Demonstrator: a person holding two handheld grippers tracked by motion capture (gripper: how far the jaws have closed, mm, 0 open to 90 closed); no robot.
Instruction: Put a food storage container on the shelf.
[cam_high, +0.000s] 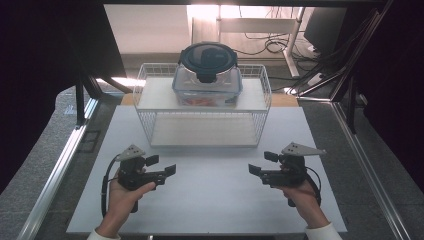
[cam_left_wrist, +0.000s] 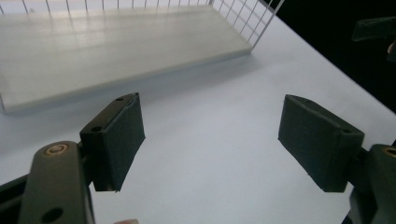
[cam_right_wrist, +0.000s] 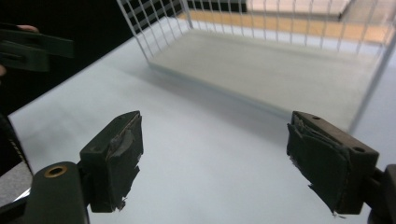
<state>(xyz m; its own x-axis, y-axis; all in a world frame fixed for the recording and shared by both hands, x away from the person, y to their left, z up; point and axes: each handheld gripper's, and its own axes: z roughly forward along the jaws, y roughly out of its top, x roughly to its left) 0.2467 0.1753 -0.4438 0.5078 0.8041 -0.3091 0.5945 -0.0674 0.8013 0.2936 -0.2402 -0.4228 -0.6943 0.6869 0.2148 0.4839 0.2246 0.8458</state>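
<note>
High view is showing you holding the left gripper (cam_high: 164, 164) and right gripper (cam_high: 260, 162) over the near white board (cam_high: 210, 200), jaws standing wide apart, gripping and touching nothing; the lidded container (cam_high: 207, 75) is sitting far off, atop the wire rack (cam_high: 150, 131).

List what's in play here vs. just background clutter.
In play:
- left gripper, open, empty
- right gripper, open, empty
- wire rack, nearest to both
- lidded clear container on the rack's top shelf, something orange-red inside
- white mat under it all

Background:
- cables on the floor beyond the table
- metal table frame
</note>
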